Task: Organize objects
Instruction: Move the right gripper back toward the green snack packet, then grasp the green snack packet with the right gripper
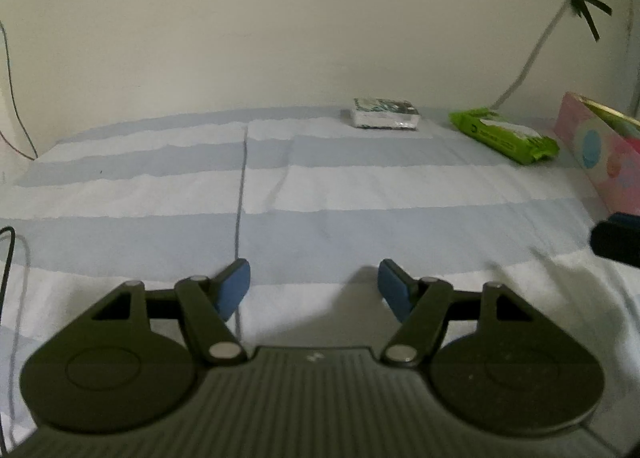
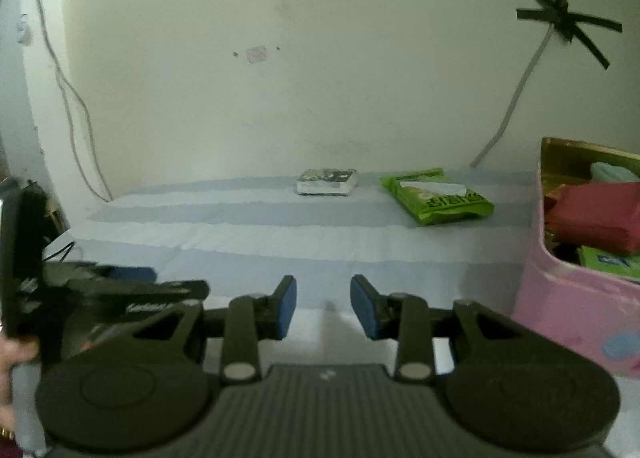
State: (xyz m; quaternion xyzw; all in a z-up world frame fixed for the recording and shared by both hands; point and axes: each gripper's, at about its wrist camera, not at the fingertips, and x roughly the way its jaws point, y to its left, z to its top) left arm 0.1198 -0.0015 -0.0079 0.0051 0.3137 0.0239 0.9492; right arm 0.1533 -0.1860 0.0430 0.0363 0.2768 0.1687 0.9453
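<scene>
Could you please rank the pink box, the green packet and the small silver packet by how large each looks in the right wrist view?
1. pink box, by far the largest, though it is nearest the camera and cut off by the frame.
2. green packet.
3. small silver packet, only a little smaller-looking than the green one.

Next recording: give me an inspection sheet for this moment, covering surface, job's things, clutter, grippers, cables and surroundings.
Surface: blue-and-white striped cloth covering the work surface, creased.
Job's things: small silver-wrapped block with a dark printed top and flat green wipes pack lie apart near the wall; pink patterned box at the right already holds a red packet and a green packet.
Clutter: nothing seen.
Grippers: left gripper open, nothing between its fingers; right gripper open, narrower gap, also holding nothing.
Cables: grey cable down the wall; thin cable at left.
Surroundings: cream wall with crossed black tape strips.
</scene>
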